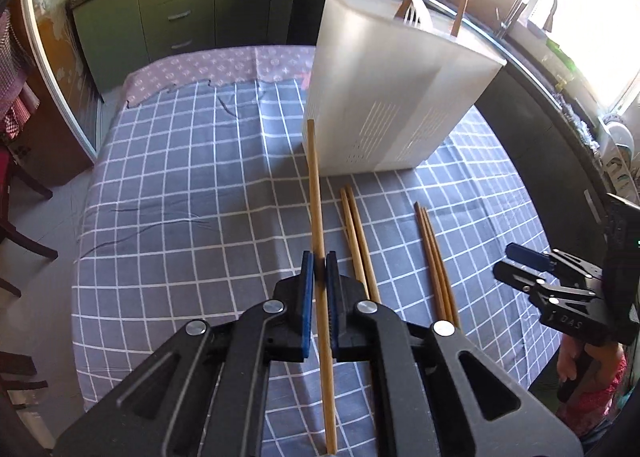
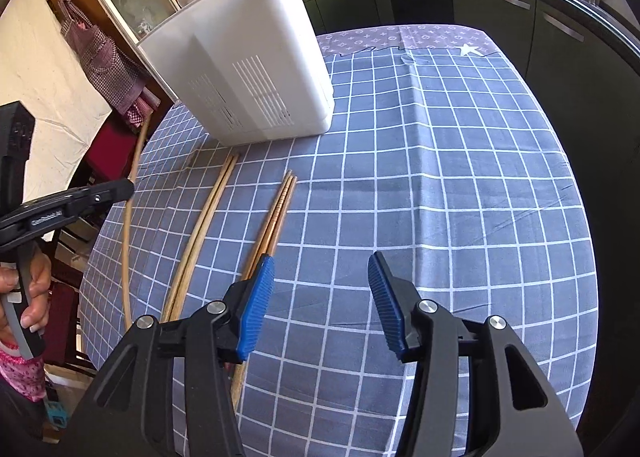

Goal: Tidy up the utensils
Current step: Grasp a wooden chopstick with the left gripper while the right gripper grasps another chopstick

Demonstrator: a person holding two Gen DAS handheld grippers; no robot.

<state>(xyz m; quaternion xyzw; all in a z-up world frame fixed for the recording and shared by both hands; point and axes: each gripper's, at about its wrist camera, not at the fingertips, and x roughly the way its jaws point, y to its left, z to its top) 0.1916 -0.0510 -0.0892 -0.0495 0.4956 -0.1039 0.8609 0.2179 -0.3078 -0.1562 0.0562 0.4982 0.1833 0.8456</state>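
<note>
Left gripper (image 1: 319,269): clenched on one light chopstick (image 1: 316,193), lifted off the cloth, tip toward the white utensil holder (image 1: 384,97).
Right gripper (image 2: 320,289): released, nothing between its pads, above the near edge of the tabletop (image 2: 440,177).
Loose chopsticks: light pair (image 1: 358,241) and dark pair (image 1: 434,261) lying flat between holder and near edge.
Open room: bare checked cloth on both sides.

You get strong daylight from the window (image 1: 592,17) at the upper right of your left view, blown out to white with glare spilling over the counter (image 1: 520,57). The tablecloth (image 2: 420,177) is evenly lit and sharp. Both views bend hard at the edges, with dark corners. Cabinets (image 2: 500,17) sit in shade.
</note>
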